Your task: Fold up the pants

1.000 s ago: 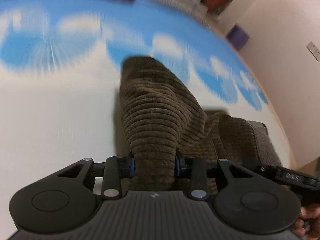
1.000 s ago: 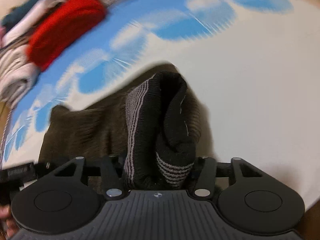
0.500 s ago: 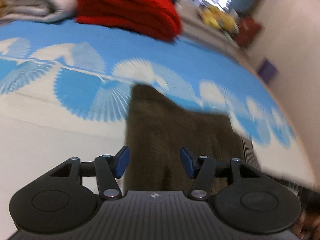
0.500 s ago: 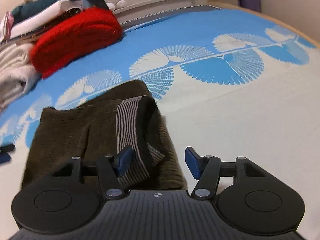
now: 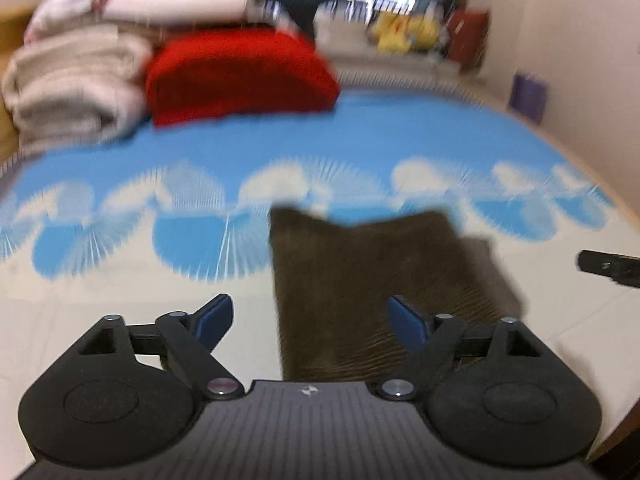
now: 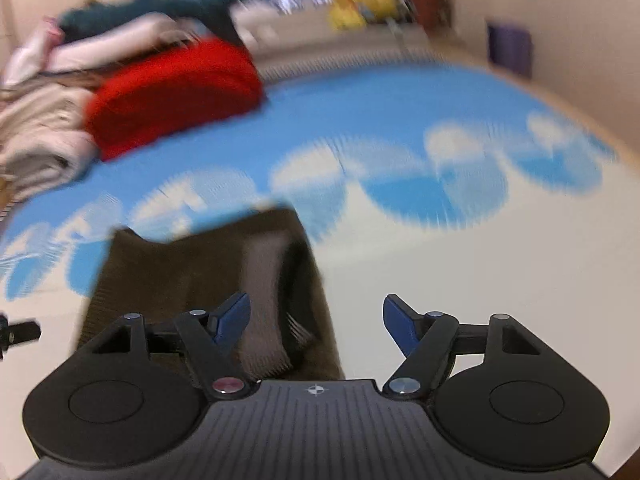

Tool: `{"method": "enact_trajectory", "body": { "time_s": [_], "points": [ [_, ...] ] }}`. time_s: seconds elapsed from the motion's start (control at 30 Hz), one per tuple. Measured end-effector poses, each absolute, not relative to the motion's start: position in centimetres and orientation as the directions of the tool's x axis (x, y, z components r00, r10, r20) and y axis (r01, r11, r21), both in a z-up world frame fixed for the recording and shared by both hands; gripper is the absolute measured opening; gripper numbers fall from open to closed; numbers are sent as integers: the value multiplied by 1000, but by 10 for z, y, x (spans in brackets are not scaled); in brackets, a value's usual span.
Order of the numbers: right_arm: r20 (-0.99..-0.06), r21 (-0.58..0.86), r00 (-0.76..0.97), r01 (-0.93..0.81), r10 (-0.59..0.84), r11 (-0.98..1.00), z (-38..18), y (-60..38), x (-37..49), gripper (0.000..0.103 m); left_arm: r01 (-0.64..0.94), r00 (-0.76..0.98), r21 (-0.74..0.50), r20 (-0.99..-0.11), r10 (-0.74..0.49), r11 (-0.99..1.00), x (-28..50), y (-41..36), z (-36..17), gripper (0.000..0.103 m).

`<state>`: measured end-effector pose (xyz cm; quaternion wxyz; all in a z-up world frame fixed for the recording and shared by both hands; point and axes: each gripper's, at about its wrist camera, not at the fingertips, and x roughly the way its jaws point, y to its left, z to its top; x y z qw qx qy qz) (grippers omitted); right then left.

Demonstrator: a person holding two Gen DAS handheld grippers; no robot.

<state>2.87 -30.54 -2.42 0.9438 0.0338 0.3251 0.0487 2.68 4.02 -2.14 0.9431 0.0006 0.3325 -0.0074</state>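
Note:
The brown corduroy pants (image 5: 372, 280) lie folded into a flat rectangle on the blue-and-white bedcover (image 5: 120, 288). In the right wrist view the pants (image 6: 188, 276) show a striped grey waistband (image 6: 264, 300) turned up on their right side. My left gripper (image 5: 310, 320) is open and empty, just in front of the pants' near left edge. My right gripper (image 6: 316, 320) is open and empty, at the pants' near right edge. The other gripper's tip (image 5: 608, 268) shows at the right of the left wrist view.
A folded red garment (image 5: 236, 74) and a stack of beige and white folded clothes (image 5: 68, 84) sit at the back left of the bed. A wall (image 5: 580, 60) runs along the right, with a purple box (image 5: 528, 94) beside it. Yellow plush toys (image 5: 404, 34) sit at the back.
Both grippers let go of the pants, opened wide and pulled back and up. The pants now lie flat and folded on the bedcover.

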Motion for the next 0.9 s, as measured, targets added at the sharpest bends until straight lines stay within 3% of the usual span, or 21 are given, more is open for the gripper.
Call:
{"method": "enact_trajectory", "body": {
  "time_s": [0.13, 0.27, 0.37, 0.47, 0.6, 0.9],
  "points": [
    [-516, 66, 840, -155, 167, 986, 7, -301, -22, 96, 24, 889, 6, -458, -19, 1000, -31, 19, 7, 97],
    [-449, 95, 875, -157, 183, 983, 4, -303, -67, 102, 11, 904, 5, -427, -8, 1000, -65, -1, 2, 103],
    [-461, 129, 860, -178, 218, 976, -1, -295, -76, 102, -1, 853, -13, -521, -6, 1000, -69, -9, -23, 103],
    [-524, 65, 832, -172, 180, 983, -17, -281, -72, 102, -63, 772, -65, -635, 8, 996, -58, -4, -39, 103],
    [-530, -12, 834, -189, 154, 982, -21, -269, -70, 102, -148, 726, -36, -683, 84, 988, -41, 1, -50, 103],
    [-587, 22, 793, -183, 161, 983, -29, -259, -63, 102, -172, 673, -48, -735, 81, 984, -26, 3, -66, 103]
  ]
}}
